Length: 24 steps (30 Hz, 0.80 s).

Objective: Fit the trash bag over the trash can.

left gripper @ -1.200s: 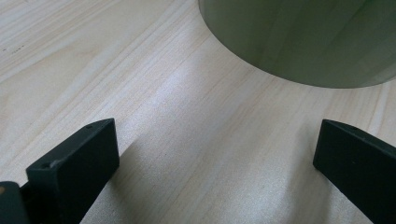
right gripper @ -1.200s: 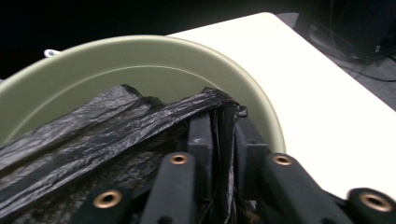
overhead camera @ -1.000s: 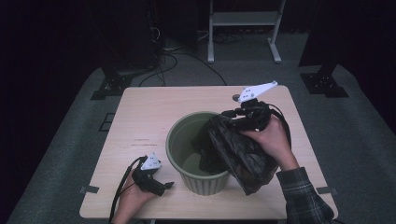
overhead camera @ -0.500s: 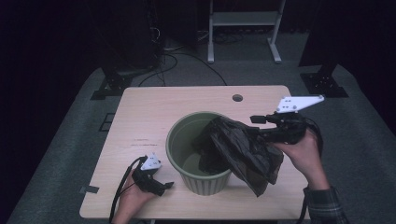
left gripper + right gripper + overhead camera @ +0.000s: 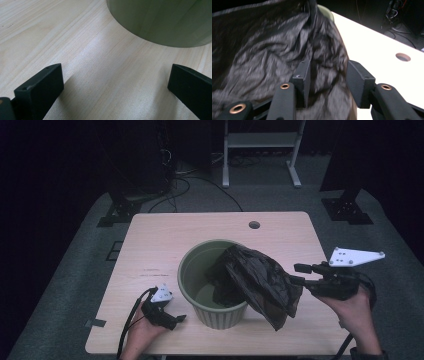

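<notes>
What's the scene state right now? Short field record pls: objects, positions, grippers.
surface: light wooden table, round hole near far edge
container: green ribbed bin, upright, mid-table
bag: black plastic bag, partly inside the bin, draped over its right rim
left gripper: on the table just left of the bin, jaws wide apart, nothing between them
right gripper: at the bag's right side, jaws just opened further and stand apart; bag lies in front of them, no clamp visible
</notes>
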Available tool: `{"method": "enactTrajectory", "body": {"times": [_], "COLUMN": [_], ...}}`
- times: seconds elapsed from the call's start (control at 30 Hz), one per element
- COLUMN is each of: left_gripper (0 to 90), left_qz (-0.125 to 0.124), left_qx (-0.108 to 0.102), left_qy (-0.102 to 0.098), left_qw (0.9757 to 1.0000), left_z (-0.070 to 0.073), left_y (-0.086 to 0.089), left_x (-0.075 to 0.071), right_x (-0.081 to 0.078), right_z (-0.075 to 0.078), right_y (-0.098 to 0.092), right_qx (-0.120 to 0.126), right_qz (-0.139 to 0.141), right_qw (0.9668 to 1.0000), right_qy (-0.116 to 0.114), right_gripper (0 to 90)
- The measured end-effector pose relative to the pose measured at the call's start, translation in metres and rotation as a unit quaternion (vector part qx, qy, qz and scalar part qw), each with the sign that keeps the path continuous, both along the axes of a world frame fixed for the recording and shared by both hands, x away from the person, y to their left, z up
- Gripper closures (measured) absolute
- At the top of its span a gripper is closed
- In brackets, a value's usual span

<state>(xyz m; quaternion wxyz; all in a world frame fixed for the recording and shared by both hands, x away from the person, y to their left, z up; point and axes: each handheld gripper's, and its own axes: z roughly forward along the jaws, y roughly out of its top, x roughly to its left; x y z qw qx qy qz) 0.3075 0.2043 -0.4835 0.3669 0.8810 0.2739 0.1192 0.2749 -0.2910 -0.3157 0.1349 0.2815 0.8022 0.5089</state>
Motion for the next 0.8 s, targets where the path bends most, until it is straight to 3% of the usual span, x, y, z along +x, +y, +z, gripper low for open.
{"method": "enactTrajectory", "body": {"times": [0.43,0.7,0.8], "left_gripper": [0.0,0.0,0.0], "left_qz": [0.001,0.001,0.001], "left_qx": [0.001,0.001,0.000], "left_qy": [0.000,0.000,0.000], "left_qw": [1.0000,1.0000,1.0000], "left_z": [0.000,0.000,0.000], "left_y": [0.000,0.000,0.000], "left_x": [0.000,0.000,0.000], "right_x": [-0.041,-0.044,-0.039], "right_z": [-0.023,-0.031,-0.034], "right_y": [-0.016,-0.009,-0.001], "right_qx": [0.015,0.014,0.012], "right_qz": [-0.003,0.009,0.023], "right_qw": [0.9998,0.9998,0.9995], "right_qy": [0.008,0.010,0.019], "right_gripper": [50.6,46.8,57.3]}}
